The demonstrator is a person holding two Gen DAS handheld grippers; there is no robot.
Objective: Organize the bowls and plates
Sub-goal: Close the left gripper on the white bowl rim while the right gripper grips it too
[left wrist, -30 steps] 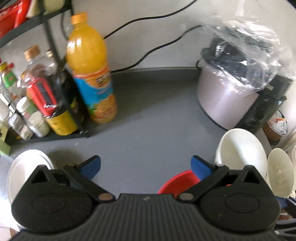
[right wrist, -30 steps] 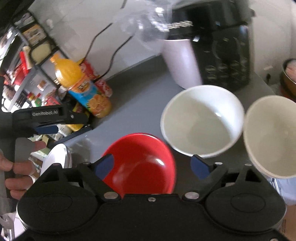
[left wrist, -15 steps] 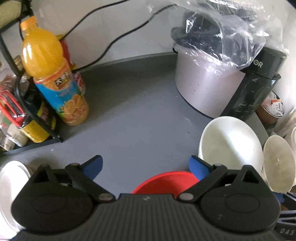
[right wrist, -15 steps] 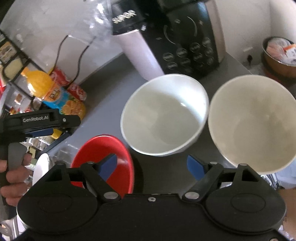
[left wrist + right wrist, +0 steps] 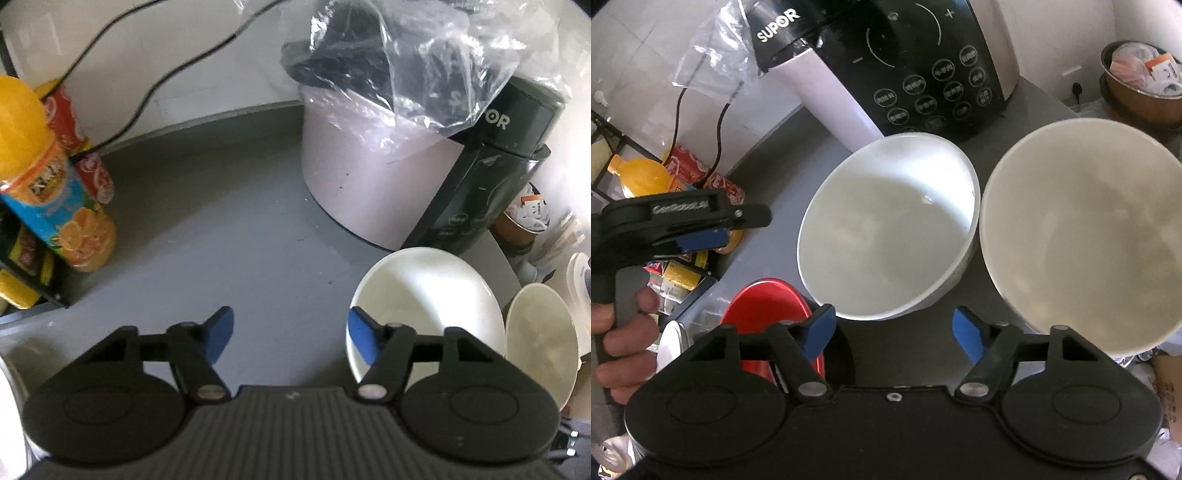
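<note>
A white bowl (image 5: 886, 229) and a cream bowl (image 5: 1082, 229) stand side by side on the grey counter (image 5: 229, 258). My right gripper (image 5: 894, 334) hovers over the white bowl's near rim with its jaws closing; the pads touch nothing. A red bowl (image 5: 764, 306) and a white plate (image 5: 670, 343) lie to its lower left. My left gripper (image 5: 291, 332) is also closing over bare counter, its right pad just beside the white bowl (image 5: 424, 302) and the cream bowl (image 5: 541, 343) further right. A hand (image 5: 624, 332) holds the left gripper (image 5: 713, 232).
A rice cooker (image 5: 923, 66) under a plastic bag (image 5: 424, 55) stands behind the bowls. An orange juice bottle (image 5: 48, 184), red cans (image 5: 85, 147) and a black rack of bottles (image 5: 22, 258) crowd the left. Cables (image 5: 166, 66) run along the wall. A brown bowl of packets (image 5: 1141, 81) sits far right.
Both grippers have moved down and towards the white bowls, and both pairs of jaws have narrowed. The red bowl has dropped out of the left wrist view.
</note>
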